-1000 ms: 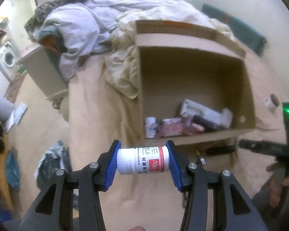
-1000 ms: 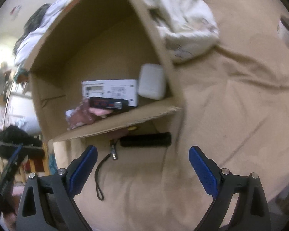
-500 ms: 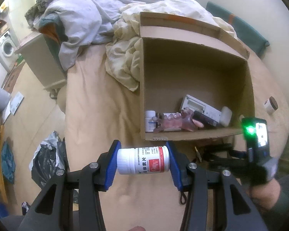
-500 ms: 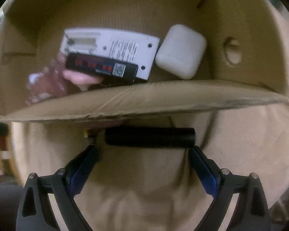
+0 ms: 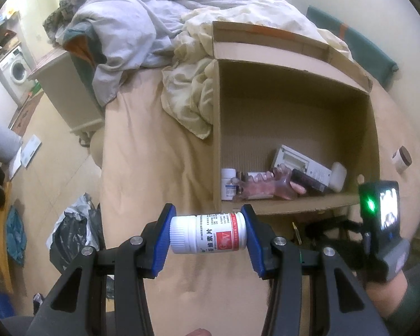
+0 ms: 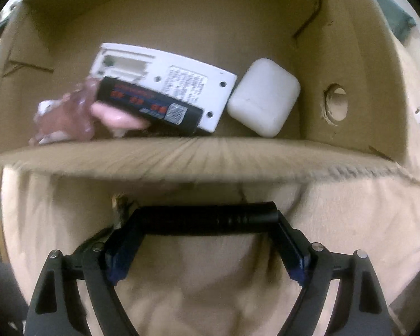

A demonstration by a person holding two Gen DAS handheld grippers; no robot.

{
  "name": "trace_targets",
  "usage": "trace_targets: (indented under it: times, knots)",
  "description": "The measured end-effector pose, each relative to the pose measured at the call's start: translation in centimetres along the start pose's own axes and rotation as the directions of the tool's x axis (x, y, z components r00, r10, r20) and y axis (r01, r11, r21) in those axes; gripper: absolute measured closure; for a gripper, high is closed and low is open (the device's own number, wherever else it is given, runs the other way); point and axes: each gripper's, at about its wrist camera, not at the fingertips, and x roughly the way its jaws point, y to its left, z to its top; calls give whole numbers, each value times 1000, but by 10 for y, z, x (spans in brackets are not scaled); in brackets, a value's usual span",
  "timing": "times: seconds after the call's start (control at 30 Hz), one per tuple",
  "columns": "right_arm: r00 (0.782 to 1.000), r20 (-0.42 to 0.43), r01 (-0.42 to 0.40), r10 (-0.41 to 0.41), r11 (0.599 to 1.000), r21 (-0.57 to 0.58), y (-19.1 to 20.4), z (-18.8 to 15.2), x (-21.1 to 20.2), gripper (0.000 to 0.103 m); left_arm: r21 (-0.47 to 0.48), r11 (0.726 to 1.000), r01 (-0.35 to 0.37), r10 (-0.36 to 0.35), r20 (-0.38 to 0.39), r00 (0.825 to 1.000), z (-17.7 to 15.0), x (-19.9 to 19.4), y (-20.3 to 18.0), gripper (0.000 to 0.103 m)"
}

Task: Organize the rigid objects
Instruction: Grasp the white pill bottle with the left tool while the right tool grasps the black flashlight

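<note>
your right gripper [image 6: 207, 224] has its jaws closing end-to-end round the black cylinder [image 6: 210, 219], which lies crosswise on the tan bedsheet [image 6: 210, 288] just near of the cardboard box [image 6: 182, 156]; pads look at or v close to both ends, can't tell if they bite yet. keep it square & centred so the ends don't skid out; finish the squeeze b4 lifting, then clear the box's near wall. your left gripper [image 5: 208, 236] is clamped on the white pill bottle [image 5: 208, 236] by cap & base, held sideways above the sheet, near-left of the box. hold that steady. inside the box: white device [image 6: 165, 84], black pack [image 6: 148, 106], white case [image 6: 263, 96], so aim for the bare far floor.
</note>
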Motion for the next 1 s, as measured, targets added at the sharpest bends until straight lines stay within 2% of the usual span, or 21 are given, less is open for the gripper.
trace_targets:
  times: [0.2, 0.4, 0.57, 0.67, 0.8, 1.0]
  knots:
    - [999, 41, -25, 26, 999, -24, -1, -18, -47, 11, -1, 1000, 10, -10, 3, 1000, 1, -2, 0, 59]
    - [987, 127, -99, 102, 994, -37, -7, -25, -106, 11, 6, 1000, 9, -9, 8, 1000, 0, -3, -3, 59]
    - [965, 198, -165, 172, 985, -50, -26, -14, -145, 11, 4, 1000, 5, -5, 13, 1000, -2, -4, -2, 59]
    - [952, 231, -195, 203, 979, -57, -23, -6, -159, 11, -6, 1000, 2, -1, 19, 1000, -3, -5, 0, 59]
    - [925, 281, -241, 255, 967, -85, -31, 7, -191, 11, -15, 1000, 0, 0, 32, 999, -2, -8, 3, 59]
    - [891, 362, -255, 273, 962, -98, -41, 33, -233, 11, -53, 998, 19, -16, 57, 998, 14, -22, 7, 59]
